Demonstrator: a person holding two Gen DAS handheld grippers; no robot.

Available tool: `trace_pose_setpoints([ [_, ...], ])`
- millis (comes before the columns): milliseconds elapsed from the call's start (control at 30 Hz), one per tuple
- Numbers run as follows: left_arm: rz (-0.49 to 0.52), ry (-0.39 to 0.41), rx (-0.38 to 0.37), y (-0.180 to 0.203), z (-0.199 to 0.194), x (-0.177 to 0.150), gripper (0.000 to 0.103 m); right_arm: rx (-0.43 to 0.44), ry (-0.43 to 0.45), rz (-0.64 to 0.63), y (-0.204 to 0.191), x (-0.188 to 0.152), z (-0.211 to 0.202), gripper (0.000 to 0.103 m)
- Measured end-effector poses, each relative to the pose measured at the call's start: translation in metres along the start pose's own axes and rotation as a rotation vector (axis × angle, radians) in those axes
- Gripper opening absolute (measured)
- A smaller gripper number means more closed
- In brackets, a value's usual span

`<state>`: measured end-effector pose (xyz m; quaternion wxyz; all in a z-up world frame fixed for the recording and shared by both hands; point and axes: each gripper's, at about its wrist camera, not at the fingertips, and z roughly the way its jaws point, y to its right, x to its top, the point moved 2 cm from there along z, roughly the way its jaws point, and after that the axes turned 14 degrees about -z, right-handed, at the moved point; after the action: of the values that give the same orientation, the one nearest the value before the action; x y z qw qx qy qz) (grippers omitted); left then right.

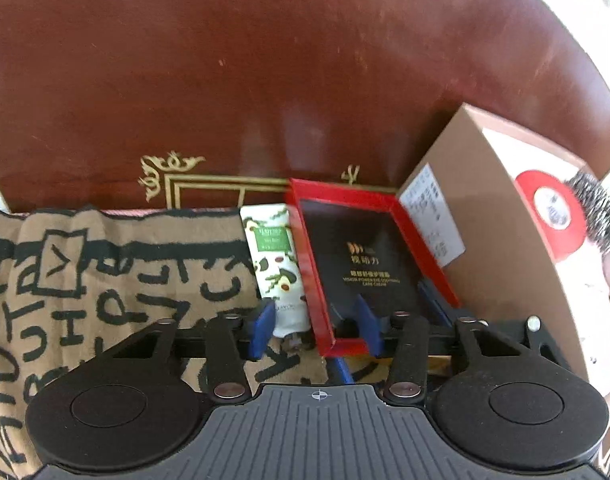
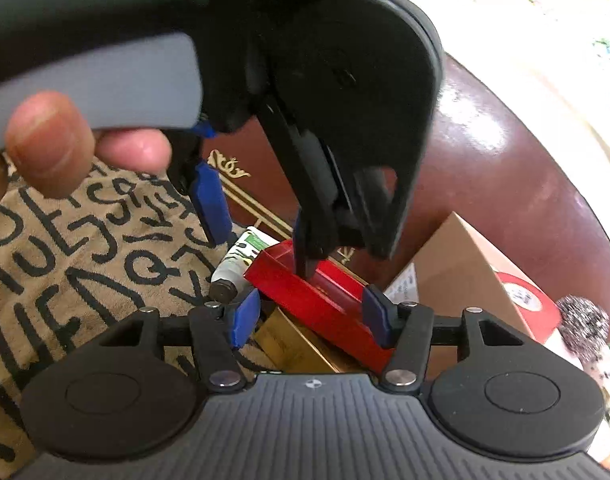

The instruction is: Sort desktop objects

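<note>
A red-framed black box [image 1: 357, 260] lies tilted on the dark red table, next to a white hand cream tube [image 1: 275, 264] with green print. My left gripper [image 1: 317, 330] is open, its blue fingers astride the tube's cap end and the red box's near left corner. In the right wrist view my right gripper [image 2: 311, 320] is open, its blue pads on either side of the red box's [image 2: 317, 300] near end; whether they touch it I cannot tell. The left gripper [image 2: 261, 220] hangs just above, one finger inside the box. The tube [image 2: 237, 264] lies to the left.
A tan towel [image 1: 85, 280] with black letters covers the left. A brown cardboard box [image 1: 501, 240] with a red-and-white label stands at right, a dark spiky ball [image 1: 599, 208] beyond it. A gold box [image 2: 293, 344] lies under the red box. The table [image 1: 265, 80] stretches away behind.
</note>
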<state>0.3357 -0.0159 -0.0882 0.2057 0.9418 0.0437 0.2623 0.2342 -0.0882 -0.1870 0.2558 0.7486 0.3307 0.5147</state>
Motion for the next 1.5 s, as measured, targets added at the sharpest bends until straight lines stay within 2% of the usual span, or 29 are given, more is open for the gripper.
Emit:
trace_pose_setpoints([
  [100,-0.007,0.000,-0.027,-0.001,0.000,-0.003,0.026,0.034,-0.026,-0.006,0.001,-0.004,0.002,0.052],
  [167,0.001,0.002,-0.039,0.000,-0.004,-0.006,0.019,0.030,-0.021,-0.019,0.000,-0.006,-0.003,0.049],
  [367,0.030,0.020,-0.016,0.005,-0.018,-0.022,0.018,0.059,-0.017,-0.030,-0.004,-0.005,-0.025,0.044],
  [533,0.022,0.038,-0.009,-0.005,-0.042,-0.050,0.017,0.108,0.009,-0.047,-0.007,-0.008,-0.056,0.041],
  [867,-0.026,0.079,0.037,-0.020,-0.096,-0.135,0.017,0.272,0.070,-0.065,-0.031,-0.019,-0.152,0.035],
  [967,-0.022,0.074,0.052,-0.021,-0.105,-0.160,0.015,0.292,0.078,-0.102,-0.041,-0.029,-0.179,0.035],
  [1100,-0.045,0.042,0.065,-0.026,-0.119,-0.194,0.010,0.372,0.082,-0.089,-0.046,-0.043,-0.216,0.033],
  [1133,-0.057,0.029,0.066,-0.028,-0.122,-0.202,0.010,0.398,0.082,-0.081,-0.047,-0.047,-0.225,0.027],
  [1433,-0.068,0.005,0.073,-0.031,-0.155,-0.271,0.010,0.512,0.090,0.016,-0.048,-0.078,-0.303,0.026],
  [1500,-0.052,0.002,0.076,-0.029,-0.160,-0.279,0.033,0.538,0.093,0.039,-0.047,-0.084,-0.319,0.027],
])
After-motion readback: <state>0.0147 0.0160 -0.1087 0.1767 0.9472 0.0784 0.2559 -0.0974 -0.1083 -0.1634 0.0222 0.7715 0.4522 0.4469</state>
